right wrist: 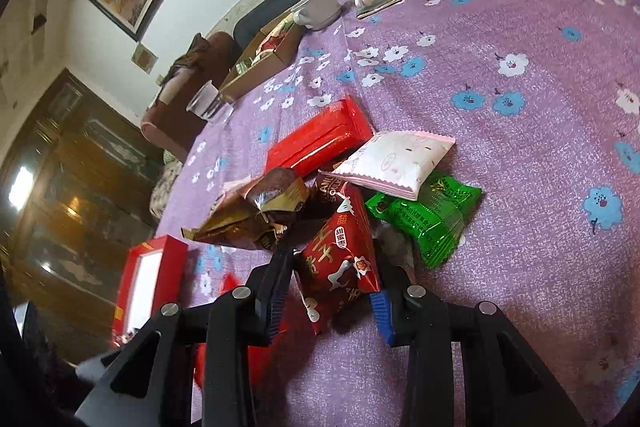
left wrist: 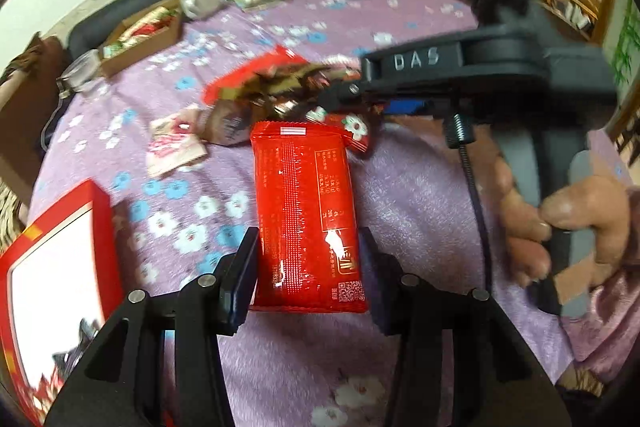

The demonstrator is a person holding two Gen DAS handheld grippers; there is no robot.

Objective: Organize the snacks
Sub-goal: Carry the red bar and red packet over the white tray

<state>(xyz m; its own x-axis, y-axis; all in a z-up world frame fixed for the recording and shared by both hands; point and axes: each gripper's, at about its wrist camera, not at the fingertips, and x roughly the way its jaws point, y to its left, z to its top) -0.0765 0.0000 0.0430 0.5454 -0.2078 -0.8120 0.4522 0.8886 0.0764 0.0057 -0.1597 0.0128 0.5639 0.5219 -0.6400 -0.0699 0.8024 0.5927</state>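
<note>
1. Red foil snack packet (left wrist: 308, 215) sits lengthwise between the left gripper (left wrist: 310, 267) pads, which clamp its lower sides, seemingly lifted clear of the purple floral tablecloth (left wrist: 400, 27).
2. Its back shows fine print and a QR code, unreadable.
3. The right gripper (right wrist: 332, 287) pinches a dark-red triangular packet (right wrist: 340, 259) bearing Chinese characters, at the near edge of the snack pile (right wrist: 360, 179).
4. "DAS" marks that tool's arm.
5. A red box (left wrist: 60, 287) waits left, probably the destination.
</note>
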